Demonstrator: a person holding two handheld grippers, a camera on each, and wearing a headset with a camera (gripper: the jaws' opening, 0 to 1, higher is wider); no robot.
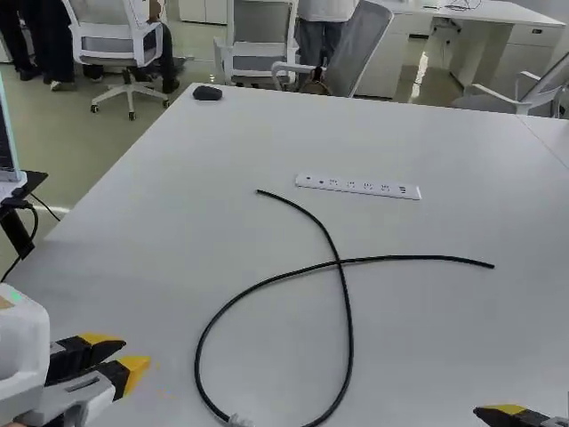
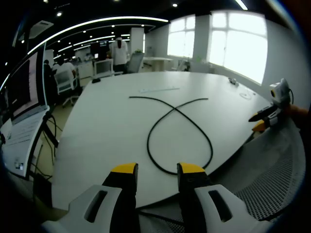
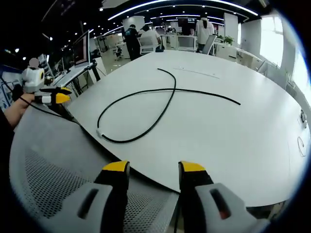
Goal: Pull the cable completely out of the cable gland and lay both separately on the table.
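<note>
- The black cable lies flat on the white desk in one open loop that crosses itself near the middle of the desk.
- The closed end of the loop is toward the near edge of the desk. The two free ends run away from it: one points to the far left, stopping short of the white power strip, and the other points out to the right.
- The cable's long reach runs from the near edge out to that right-hand tip.
- A small pale cable gland sits on the cable at the near bend of the loop (too small to tell how it is seated).
- The left gripper has its yellow-tipped jaws spread, with nothing between them. It is held off the near edge of the desk, apart from the cable.
- The right gripper is likewise spread and empty, above a grey mesh and short of the desk edge.
- A dark mouse lies at the far edge of the desk.
</note>
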